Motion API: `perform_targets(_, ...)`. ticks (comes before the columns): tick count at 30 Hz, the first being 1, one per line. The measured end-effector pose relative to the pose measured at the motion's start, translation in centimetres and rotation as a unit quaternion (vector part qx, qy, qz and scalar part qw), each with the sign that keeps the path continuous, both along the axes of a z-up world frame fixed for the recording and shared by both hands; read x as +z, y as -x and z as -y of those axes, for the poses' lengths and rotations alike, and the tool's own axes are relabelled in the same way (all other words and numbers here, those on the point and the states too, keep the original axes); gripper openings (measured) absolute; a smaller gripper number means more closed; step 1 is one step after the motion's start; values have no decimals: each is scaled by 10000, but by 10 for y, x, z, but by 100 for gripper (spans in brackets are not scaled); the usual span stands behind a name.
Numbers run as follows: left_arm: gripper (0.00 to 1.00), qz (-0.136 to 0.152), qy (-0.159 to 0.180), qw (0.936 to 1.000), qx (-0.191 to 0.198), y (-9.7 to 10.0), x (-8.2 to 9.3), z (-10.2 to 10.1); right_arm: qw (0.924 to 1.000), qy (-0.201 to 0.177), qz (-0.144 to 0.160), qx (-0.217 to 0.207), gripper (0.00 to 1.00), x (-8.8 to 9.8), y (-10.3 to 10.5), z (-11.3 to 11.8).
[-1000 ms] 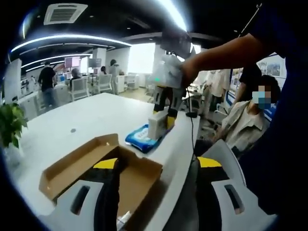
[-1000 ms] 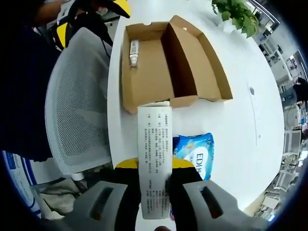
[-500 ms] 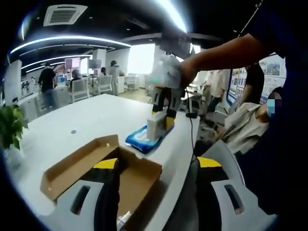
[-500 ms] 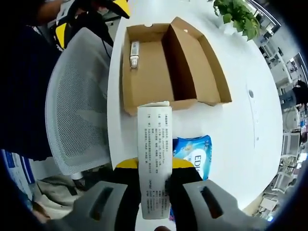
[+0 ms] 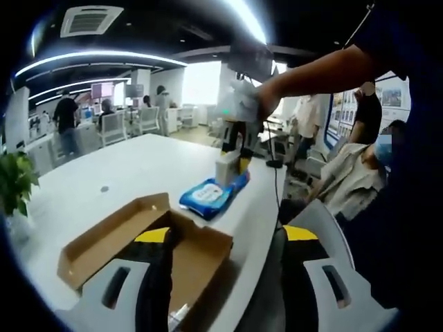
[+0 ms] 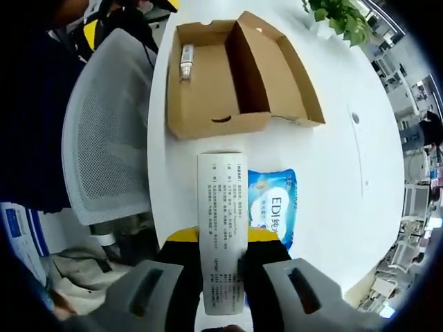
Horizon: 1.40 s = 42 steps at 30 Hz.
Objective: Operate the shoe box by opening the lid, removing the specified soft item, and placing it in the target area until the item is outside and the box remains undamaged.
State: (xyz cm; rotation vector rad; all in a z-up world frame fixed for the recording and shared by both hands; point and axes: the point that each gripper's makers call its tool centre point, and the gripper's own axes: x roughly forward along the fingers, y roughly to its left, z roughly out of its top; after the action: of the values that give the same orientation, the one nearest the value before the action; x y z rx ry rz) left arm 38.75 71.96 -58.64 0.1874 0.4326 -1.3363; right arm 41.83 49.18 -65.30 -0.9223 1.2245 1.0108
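Observation:
The brown cardboard shoe box (image 6: 208,97) lies open on the white table (image 6: 339,173), its lid (image 6: 280,66) flipped out to one side. A small tube (image 6: 185,61) lies inside. A blue soft wipes pack (image 6: 273,211) rests on the table outside the box. My right gripper (image 6: 223,238) is shut on a tall white printed carton (image 6: 222,207), held above the table beside the pack. In the left gripper view the shoe box (image 5: 131,238) is near, the wipes pack (image 5: 208,195) beyond it, and the right gripper (image 5: 239,142) holds the carton (image 5: 227,166). My left gripper (image 5: 227,235) is open and holds nothing.
A white mesh chair (image 6: 104,131) stands at the table's edge beside the box. A potted plant (image 6: 339,15) sits on the far part of the table. A person's arm (image 5: 318,72) reaches across. Other people and desks fill the room behind.
My right gripper has carried the white carton farther from the shoe box and a little higher. The box and the wipes pack have not moved. The left gripper stays open.

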Motion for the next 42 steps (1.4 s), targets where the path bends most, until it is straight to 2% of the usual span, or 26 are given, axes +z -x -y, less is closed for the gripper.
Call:
perform_targets(14, 62, -56, -29, 10000, -1, -6, -4, 2, 9993, 337, -37, -157, 19, -2, -5, 86)
perform_targets(24, 61, -47, -102, 9999, -43, -6, -10, 2, 9984, 506, -99, -216, 19, -16, -1, 142)
perform_targets(32, 61, -110, -128, 9999, -10, -9, -13, 0, 9981, 556, -203, -155, 19, -34, 4, 168)
perform_targets(34, 61, -41, -158, 9999, -40, -9, -13, 0, 9982, 544, -209, -137, 19, -36, 5, 172)
perform_targets(35, 61, -108, -158, 9998, -33, -9, -14, 1, 9982, 528, -223, -171, 19, -38, 5, 174)
perform_targets(42, 60, -152, -210, 9997, 12, -11, -18, 3, 9983, 494, -228, -196, 19, -50, -6, 188)
